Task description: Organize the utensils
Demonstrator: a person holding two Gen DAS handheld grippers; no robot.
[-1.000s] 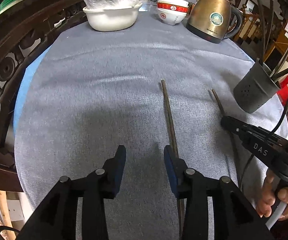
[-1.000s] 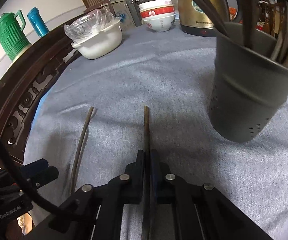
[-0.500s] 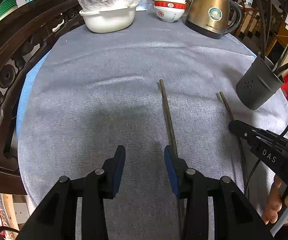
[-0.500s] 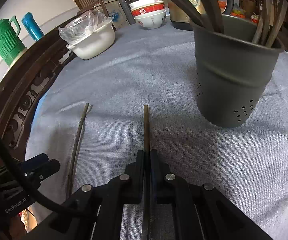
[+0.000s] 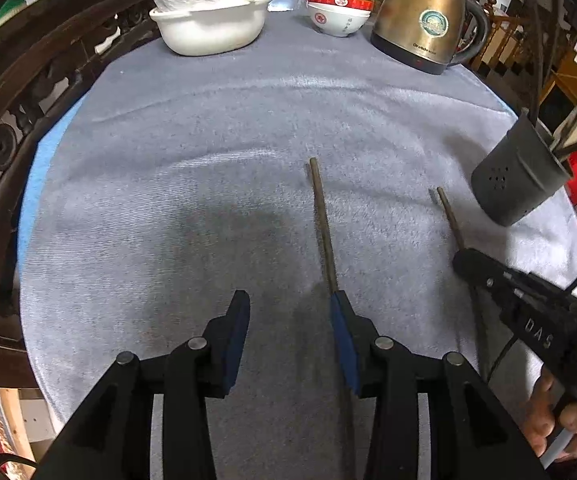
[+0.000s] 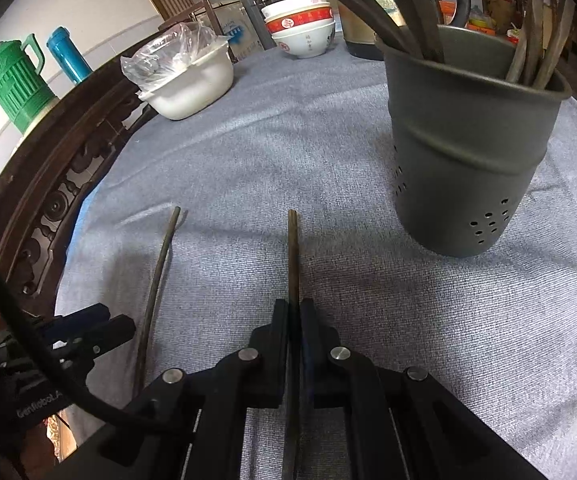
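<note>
My right gripper (image 6: 294, 308) is shut on a brown chopstick (image 6: 293, 256) and holds it just above the grey cloth, pointing away from me. It also shows in the left wrist view (image 5: 450, 218). A second chopstick (image 5: 322, 224) lies on the cloth beside the right finger of my left gripper (image 5: 288, 312), which is open and empty. This chopstick also shows in the right wrist view (image 6: 160, 264). A dark grey utensil holder (image 6: 468, 152) with several utensils stands to the right of the held chopstick, and shows in the left wrist view (image 5: 516, 176).
At the back stand a white dish with a plastic bag (image 5: 212, 20), stacked red and white bowls (image 5: 338, 8) and a gold kettle (image 5: 424, 16). A carved dark wood rail (image 5: 28, 92) runs along the table's left edge. Green and blue flasks (image 6: 20, 80) stand behind it.
My right gripper has drawn back and risen a little with the chopstick, so the holder looks farther off. My left gripper has stayed open beside the other chopstick.
</note>
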